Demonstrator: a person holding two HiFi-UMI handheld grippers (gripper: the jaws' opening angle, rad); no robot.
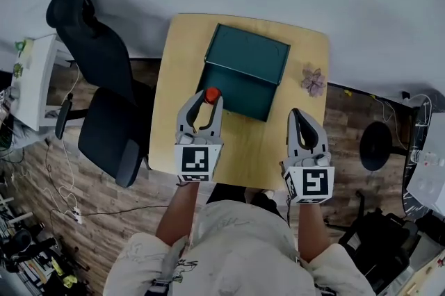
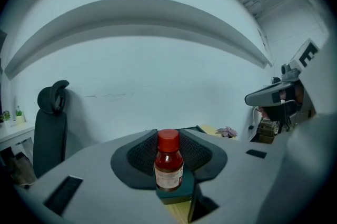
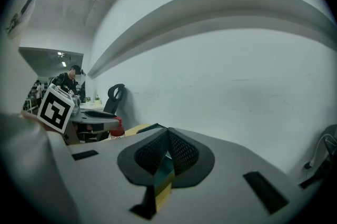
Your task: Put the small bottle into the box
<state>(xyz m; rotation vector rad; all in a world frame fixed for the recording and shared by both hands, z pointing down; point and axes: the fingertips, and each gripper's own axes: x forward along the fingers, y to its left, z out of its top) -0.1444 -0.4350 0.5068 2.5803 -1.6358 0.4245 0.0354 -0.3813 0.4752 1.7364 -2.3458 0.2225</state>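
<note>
Table, square and of pale wood, carried a dark teal rectangular box toward its far edge; its inside could not be made out. Bare wood lay open nearer the person. The right gripper had its jaws pressed together. The left gripper had its jaws pinching a small upright bottle with red cap, reddish contents and pale label, at the box's near left corner, outside it.

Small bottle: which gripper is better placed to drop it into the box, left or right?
Left. The left gripper is shut on the small bottle and sits right by the near edge of the teal box. The right gripper is empty, jaws together, off toward the box's other corner.
</note>
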